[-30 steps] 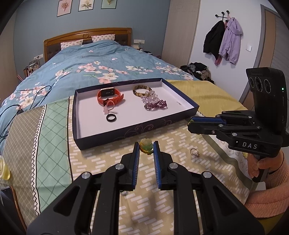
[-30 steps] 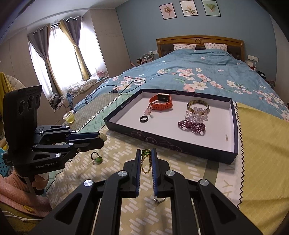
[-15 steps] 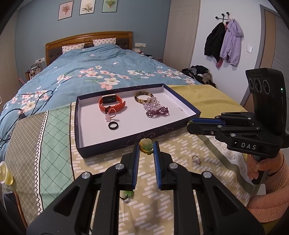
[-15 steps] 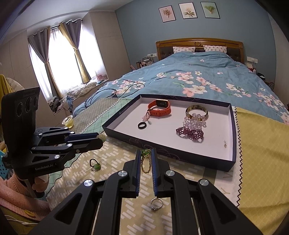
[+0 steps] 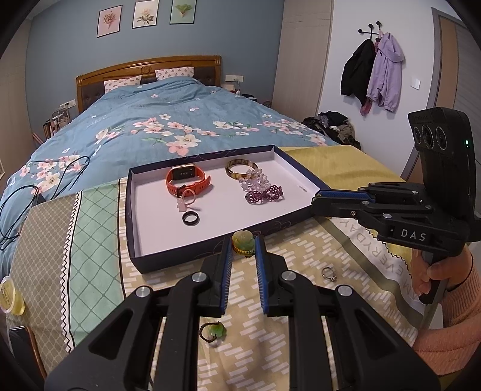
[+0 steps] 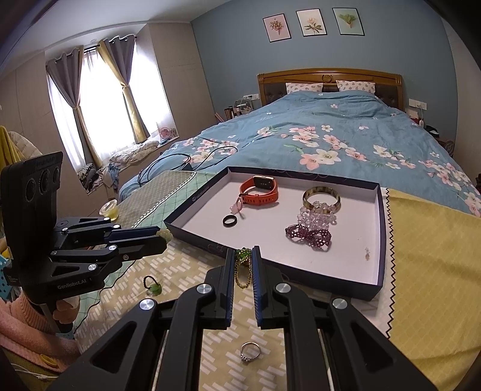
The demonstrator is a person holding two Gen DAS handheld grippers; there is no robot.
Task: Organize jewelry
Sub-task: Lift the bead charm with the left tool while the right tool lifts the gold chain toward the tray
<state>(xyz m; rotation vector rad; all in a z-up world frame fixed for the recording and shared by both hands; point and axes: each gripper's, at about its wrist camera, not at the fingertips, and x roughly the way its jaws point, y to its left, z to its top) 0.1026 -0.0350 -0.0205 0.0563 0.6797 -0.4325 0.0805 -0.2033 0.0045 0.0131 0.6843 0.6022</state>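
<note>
Left gripper pinches pale green pendant, held just before tray's near wall. Right gripper pinches green-and-gold chain (loop dangles between fingers). In tray: watch, black ring, bangle, bead bracelets. On bed cover: silver ring, green charm.

A lived-in bedroom at home: a bed with a wooden headboard and blue floral quilt, three flower prints on the blue wall, coats on wall hooks, a curtained window, and clothes heaped on the floor in the corner.
</note>
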